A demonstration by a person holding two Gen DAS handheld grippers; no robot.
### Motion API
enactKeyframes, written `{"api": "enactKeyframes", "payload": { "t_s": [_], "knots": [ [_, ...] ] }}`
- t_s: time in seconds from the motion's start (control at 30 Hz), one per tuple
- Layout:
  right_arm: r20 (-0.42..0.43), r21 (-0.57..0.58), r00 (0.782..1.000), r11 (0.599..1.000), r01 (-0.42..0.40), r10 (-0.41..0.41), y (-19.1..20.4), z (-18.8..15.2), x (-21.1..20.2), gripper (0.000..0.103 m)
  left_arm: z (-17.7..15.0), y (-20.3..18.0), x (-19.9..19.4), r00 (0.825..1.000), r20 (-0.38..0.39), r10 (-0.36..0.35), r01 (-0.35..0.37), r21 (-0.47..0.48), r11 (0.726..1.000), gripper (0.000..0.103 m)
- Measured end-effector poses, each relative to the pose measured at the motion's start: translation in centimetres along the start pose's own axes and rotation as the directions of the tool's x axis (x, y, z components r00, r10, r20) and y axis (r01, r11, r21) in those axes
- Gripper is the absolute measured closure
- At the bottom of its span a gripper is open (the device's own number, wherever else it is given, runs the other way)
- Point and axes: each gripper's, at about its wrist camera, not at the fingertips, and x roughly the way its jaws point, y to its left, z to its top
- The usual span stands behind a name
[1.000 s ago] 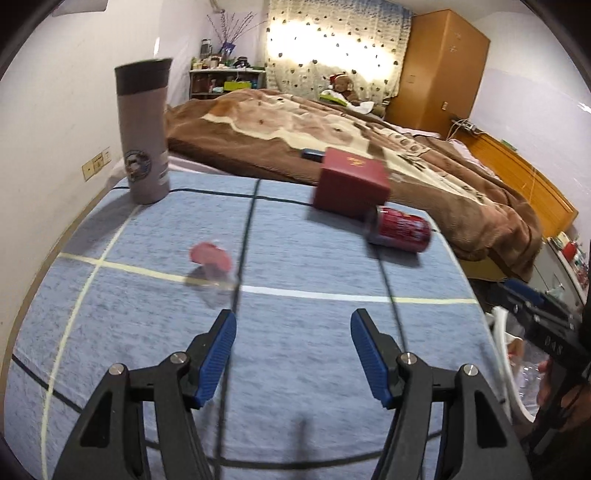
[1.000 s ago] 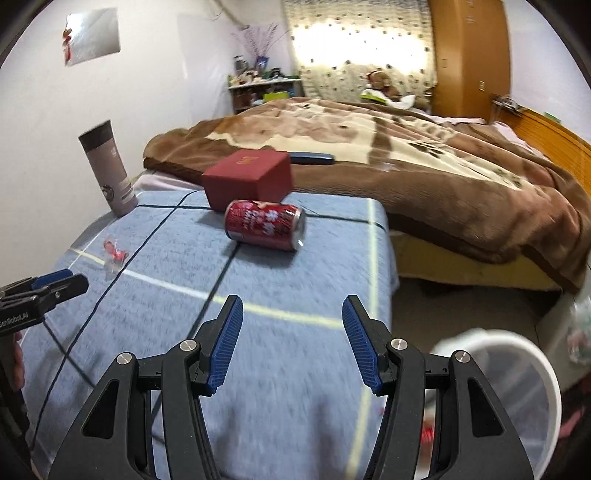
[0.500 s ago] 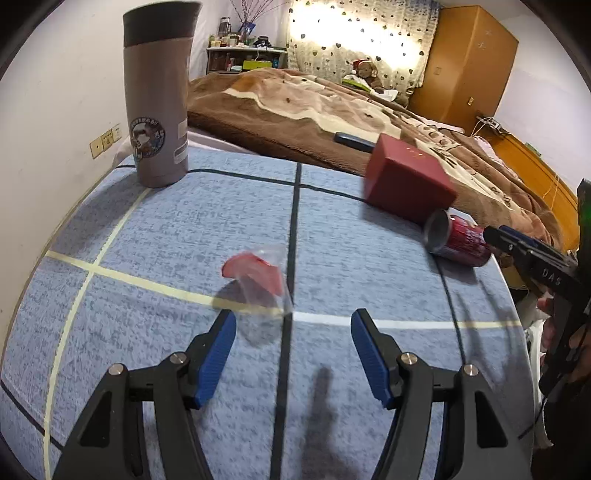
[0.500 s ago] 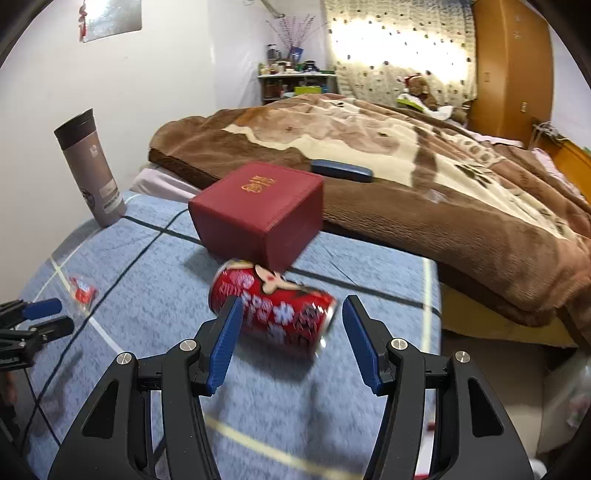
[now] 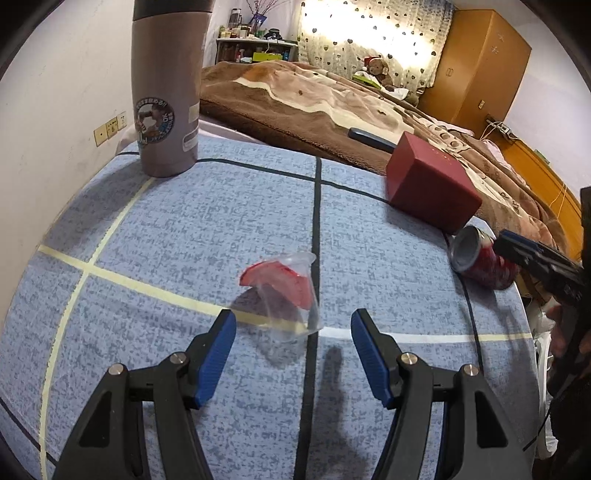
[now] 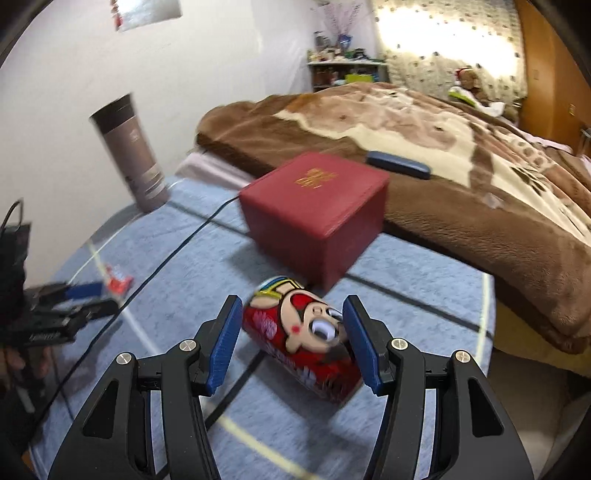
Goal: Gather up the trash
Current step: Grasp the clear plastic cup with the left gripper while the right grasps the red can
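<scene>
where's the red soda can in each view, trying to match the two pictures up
Left wrist view: the red soda can lies on its side at the right edge of the blue tablecloth, with the right claw reaching it.
Right wrist view: the can is at lower centre, between the open right claw's fingers.
Shared landmark: the dark red box sits just behind the can in both.

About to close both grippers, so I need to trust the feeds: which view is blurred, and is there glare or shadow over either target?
Right wrist view: motion-smeared; the red can is soft but readable between the open right gripper. Left wrist view: sharp; the clear wrapper casts a faint shadow ahead of the open left gripper; the curtain is blown out.
</scene>
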Motion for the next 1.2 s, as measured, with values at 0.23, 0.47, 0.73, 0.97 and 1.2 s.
{"api": "enactKeyframes", "payload": {
  "t_s": [0.23, 0.47, 0.73, 0.97, 1.2],
  "knots": [
    [-0.118, -0.104, 0.993, 0.995, 0.000, -0.012, 2.9, -1.0, 0.1, 0.045, 0.0, 1.0, -0.3, 1.000, 0.010, -0.008, 0.008, -0.021, 1.000, 0.036],
    [-0.128, -0.120, 0.992, 0.993, 0.007, -0.022, 3.3, -2.3, -0.6, 0.045, -0.2, 0.9, 0.1, 1.000, -0.003, -0.020, 0.020, -0.020, 1.000, 0.036],
    [-0.153, -0.077, 0.984, 0.994, 0.080, -0.091, 3.0, -2.9, 1.2, 0.045, 0.1, 0.4, 0.5, 1.000, 0.002, -0.012, 0.012, -0.018, 1.000, 0.036],
    [-0.158, -0.078, 0.978, 0.989, 0.126, -0.137, 3.5, -3.5, 1.3, 0.045, 0.6, 1.0, 0.7, 0.999, 0.035, 0.005, -0.003, -0.071, 0.997, 0.036],
    [-0.160, -0.071, 0.977, 0.989, 0.132, -0.142, 3.7, -3.7, 1.3, 0.047, 0.7, 1.0, 1.1, 0.999, 0.041, 0.034, -0.031, -0.071, 0.997, 0.048]
  ]
}}
